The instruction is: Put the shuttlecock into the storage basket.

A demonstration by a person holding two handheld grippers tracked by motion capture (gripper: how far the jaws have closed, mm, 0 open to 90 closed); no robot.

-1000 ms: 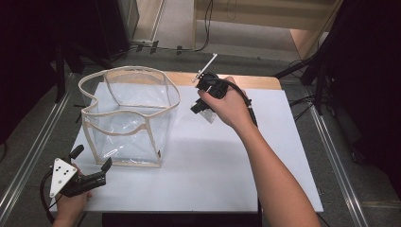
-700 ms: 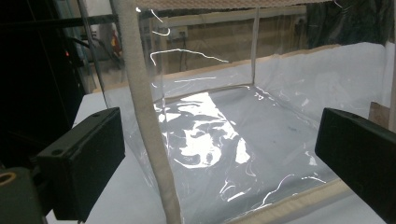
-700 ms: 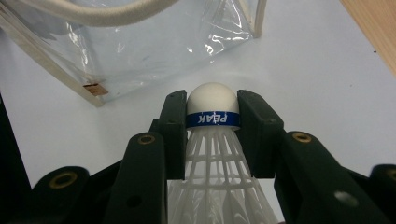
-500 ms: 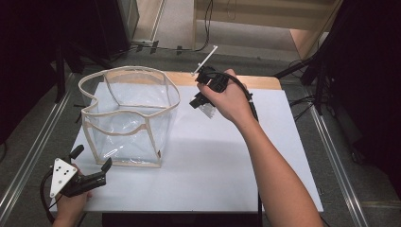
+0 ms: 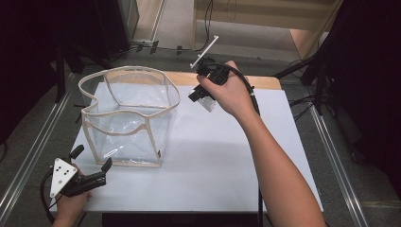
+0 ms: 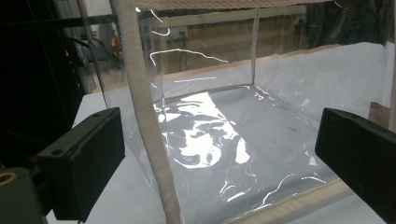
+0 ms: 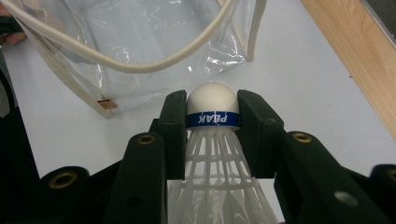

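I see the right gripper (image 5: pixel 202 92) held above the far middle of the table (image 5: pixel 227 165), jaws clamped on a white shuttlecock (image 7: pixel 213 140) at its cork. In the right gripper view the cork's rounded tip sticks out past the jaws, and a blue band around it reads "PEAK", upside down to this camera. The plastic skirt runs back between the jaws toward the lens. Just ahead of it stands the clear bag (image 5: pixel 127 118) with cream trim, open at the top, upright on the white tabletop. My left gripper (image 5: pixel 90 163) rests at the near left corner, jaws wide apart, nothing between them. In the left gripper view they face the bag's near corner seam (image 6: pixel 144 126). I read no other lettering.
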